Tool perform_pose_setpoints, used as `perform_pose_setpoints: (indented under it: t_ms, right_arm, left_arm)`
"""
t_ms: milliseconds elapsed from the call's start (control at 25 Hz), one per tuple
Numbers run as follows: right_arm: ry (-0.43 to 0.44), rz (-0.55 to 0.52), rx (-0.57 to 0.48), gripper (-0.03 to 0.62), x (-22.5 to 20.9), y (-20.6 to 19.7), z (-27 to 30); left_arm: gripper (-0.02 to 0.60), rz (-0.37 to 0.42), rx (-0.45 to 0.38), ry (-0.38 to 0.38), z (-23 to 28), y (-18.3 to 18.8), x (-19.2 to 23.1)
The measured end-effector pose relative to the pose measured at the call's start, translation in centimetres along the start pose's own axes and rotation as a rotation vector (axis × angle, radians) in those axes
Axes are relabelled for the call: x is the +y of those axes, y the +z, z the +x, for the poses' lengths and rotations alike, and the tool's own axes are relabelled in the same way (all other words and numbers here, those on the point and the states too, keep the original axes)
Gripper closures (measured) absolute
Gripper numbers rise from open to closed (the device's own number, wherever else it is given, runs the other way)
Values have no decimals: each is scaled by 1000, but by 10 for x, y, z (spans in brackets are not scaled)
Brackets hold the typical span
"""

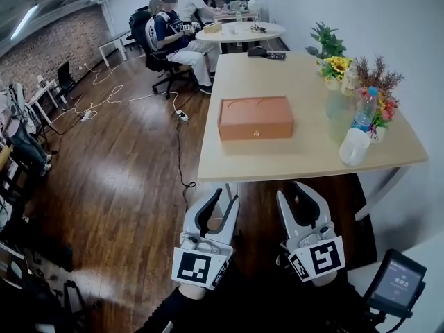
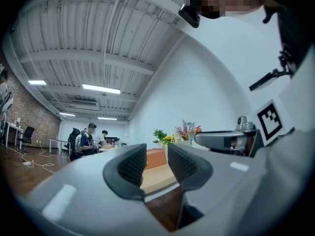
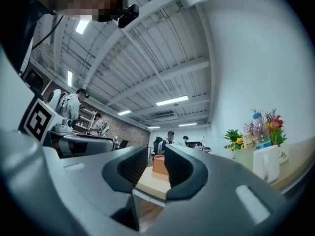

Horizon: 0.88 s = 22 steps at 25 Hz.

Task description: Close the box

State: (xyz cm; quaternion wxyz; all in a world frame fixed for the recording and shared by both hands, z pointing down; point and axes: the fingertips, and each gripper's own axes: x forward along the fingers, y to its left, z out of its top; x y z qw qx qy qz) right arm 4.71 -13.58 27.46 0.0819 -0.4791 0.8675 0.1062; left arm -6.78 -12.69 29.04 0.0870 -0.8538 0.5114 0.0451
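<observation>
Pale wooden rectangular table (image 1: 298,82) ahead of me, and the flat orange rectangular box (image 1: 255,117) sits near its front edge, lid looking down. My left gripper (image 1: 223,198) hangs short of the table, jaws released, nothing between them. My right gripper (image 1: 294,191) is just beside it, likewise spread and empty.

In the left gripper view the box (image 2: 156,158) showed only as a strip, its ends hidden behind the pads of the left gripper (image 2: 156,150). The right gripper (image 3: 156,156) hid it likewise in its own view. Beyond the box on the table (image 1: 305,155), a dark thing (image 1: 266,53) was too small to identify.
</observation>
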Motion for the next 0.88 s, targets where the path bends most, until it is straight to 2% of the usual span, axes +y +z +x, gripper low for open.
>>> perform_pose_setpoints:
  t_ms: [880]
  right_arm:
    - [18, -17, 27, 500, 5, -5, 7]
  left_arm:
    - [465, 5, 17, -11, 2, -6, -4]
